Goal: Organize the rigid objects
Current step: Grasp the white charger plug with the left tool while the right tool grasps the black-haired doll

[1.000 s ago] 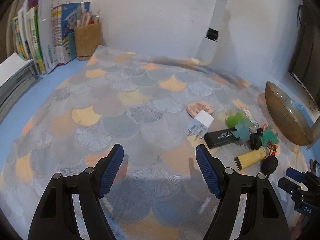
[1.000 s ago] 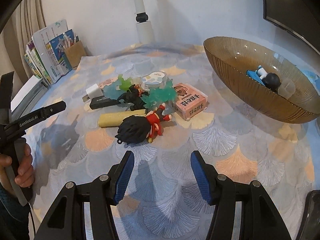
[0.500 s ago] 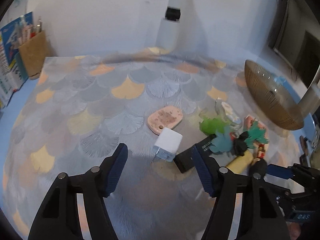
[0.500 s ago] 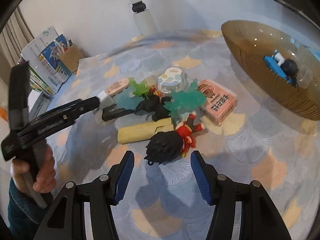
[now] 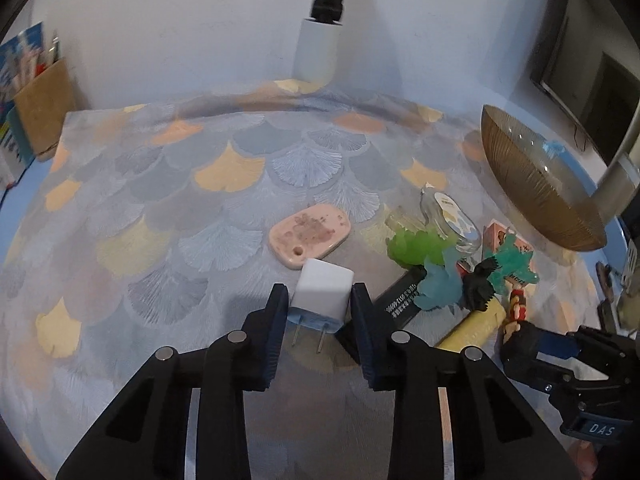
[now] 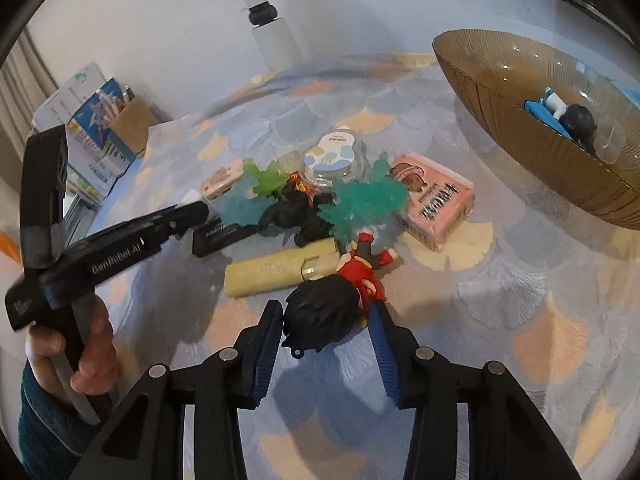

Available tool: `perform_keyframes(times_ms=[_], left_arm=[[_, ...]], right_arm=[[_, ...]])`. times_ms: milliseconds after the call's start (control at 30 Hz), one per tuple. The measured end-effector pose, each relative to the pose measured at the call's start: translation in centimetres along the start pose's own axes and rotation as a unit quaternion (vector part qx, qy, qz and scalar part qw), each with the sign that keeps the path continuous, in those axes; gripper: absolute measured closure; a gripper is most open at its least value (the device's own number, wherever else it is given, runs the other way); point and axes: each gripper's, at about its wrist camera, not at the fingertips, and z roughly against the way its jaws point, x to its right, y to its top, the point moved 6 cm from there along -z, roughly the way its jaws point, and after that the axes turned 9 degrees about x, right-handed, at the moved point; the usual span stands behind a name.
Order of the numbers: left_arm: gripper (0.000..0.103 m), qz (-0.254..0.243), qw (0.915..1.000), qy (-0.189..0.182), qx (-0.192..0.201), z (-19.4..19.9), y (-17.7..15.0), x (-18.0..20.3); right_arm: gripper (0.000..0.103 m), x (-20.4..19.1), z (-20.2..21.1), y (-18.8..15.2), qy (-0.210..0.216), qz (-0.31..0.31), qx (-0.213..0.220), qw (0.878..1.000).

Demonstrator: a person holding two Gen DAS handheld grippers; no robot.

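My left gripper (image 5: pixel 319 312) has just been closing and its jaws now pinch the white charger (image 5: pixel 322 294) by its sides, just beside the pink case (image 5: pixel 310 236), prongs toward me; the hold is near the prong end, so it may pivot when I lift. My right gripper's (image 6: pixel 326 326) jaws, also just closing, flank the figure's (image 6: pixel 332 304) round black head beside the yellow tube (image 6: pixel 276 272), one pad touching, the other apparently apart, so it could roll out short of the bowl (image 6: pixel 500 100).
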Motion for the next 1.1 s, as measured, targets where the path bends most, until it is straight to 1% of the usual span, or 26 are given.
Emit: perform_keyframes(times_ms=[33,67,133,200,267,333,400,467,533,567,600,633,667,700,733,767,833,867,933,1000,1033,1067,1100], left_arm=[[0.074,0.009,0.9999,0.000,0.006,0.6,-0.1,-0.1],[0.074,0.013,0.9999,0.000,0.009,1.0,-0.2,-0.2],[0.074,0.027,0.9995,-0.004,0.016,1.9,-0.5,-0.1],[0.074,0.036,0.9991,-0.012,0.021,2.6,-0.8,0.1],[0.074,0.042,0.9987,-0.021,0.021,3.2,-1.3,0.5],[0.074,0.040,0.9986,-0.028,0.022,3.6,-1.7,1.0],[0.074,0.040,0.9985,-0.034,0.020,3.7,-2.1,1.4],[0.074,0.038,0.9985,-0.035,0.017,3.8,-2.4,1.8],[0.074,0.036,0.9985,-0.038,0.015,3.9,-2.7,1.9],[0.074,0.036,0.9985,-0.040,0.015,4.0,-2.8,1.9],[0.074,0.037,0.9983,-0.041,0.016,4.1,-2.8,2.0],[0.074,0.037,0.9983,-0.043,0.017,4.2,-2.8,2.1],[0.074,0.036,0.9982,-0.044,0.018,4.3,-2.8,2.2],[0.074,0.035,0.9982,-0.045,0.018,4.4,-2.8,2.3],[0.074,0.034,0.9982,-0.046,0.018,4.5,-2.9,2.4],[0.074,0.032,0.9983,-0.046,0.018,4.6,-2.9,2.6],[0.074,0.029,0.9983,-0.047,0.019,4.9,-3.0,2.9],[0.074,0.028,0.9983,-0.048,0.019,5.0,-3.0,2.9],[0.074,0.023,0.9983,-0.049,0.022,5.4,-3.0,3.2],[0.074,0.017,0.9983,-0.050,0.024,5.7,-3.0,3.6],[0.074,0.013,0.9984,-0.049,0.025,5.8,-2.9,3.8],[0.074,0.010,0.9985,-0.047,0.026,5.8,-2.9,4.0],[0.074,0.007,0.9986,-0.046,0.026,5.9,-2.8,4.2]], right_arm=[[0.067,0.1,0.4,-0.2,0.006,0.006,0.002,1.000],[0.067,-0.1,1.0,-0.4,0.017,0.023,-0.003,1.000],[0.067,-0.3,1.7,-1.1,0.026,0.060,-0.020,0.998],[0.067,-0.1,2.7,-1.8,0.015,0.099,-0.029,0.995],[0.067,0.6,3.6,-2.2,0.005,0.121,-0.040,0.992],[0.067,1.5,4.5,-2.7,0.008,0.137,-0.053,0.989],[0.067,2.6,5.7,-2.7,0.003,0.147,-0.050,0.988],[0.065,3.8,6.7,-2.7,0.003,0.150,-0.050,0.987],[0.063,5.3,7.6,-2.6,-0.018,0.144,-0.042,0.989],[0.063,6.3,8.0,-2.4,-0.035,0.131,-0.040,0.990],[0.063,6.7,8.2,-2.3,-0.040,0.119,-0.040,0.991],[0.063,7.0,8.2,-2.2,-0.036,0.106,-0.039,0.993],[0.061,6.8,8.3,-2.2,-0.023,0.094,-0.037,0.995],[0.058,6.3,8.3,-2.3,-0.006,0.084,-0.037,0.996],[0.045,5.8,8.1,-2.5,0.006,0.075,-0.036,0.996],[0.037,5.2,7.8,-2.7,0.014,0.067,-0.033,0.997],[0.037,3.8,7.0,-3.2,0.030,0.051,-0.031,0.998],[0.037,3.1,6.3,-3.4,0.031,0.046,-0.032,0.998],[0.037,2.3,5.0,-3.8,0.009,0.049,-0.035,0.998],[0.037,1.6,4.0,-4.2,-0.003,0.054,-0.037,0.998],[0.038,1.3,3.9,-4.2,-0.015,0.063,-0.027,0.998],[0.044,0.8,3.8,-4.2,-0.026,0.079,-0.020,0.996],[0.049,0.5,3.8,-4.2,-0.030,0.087,-0.016,0.996]])
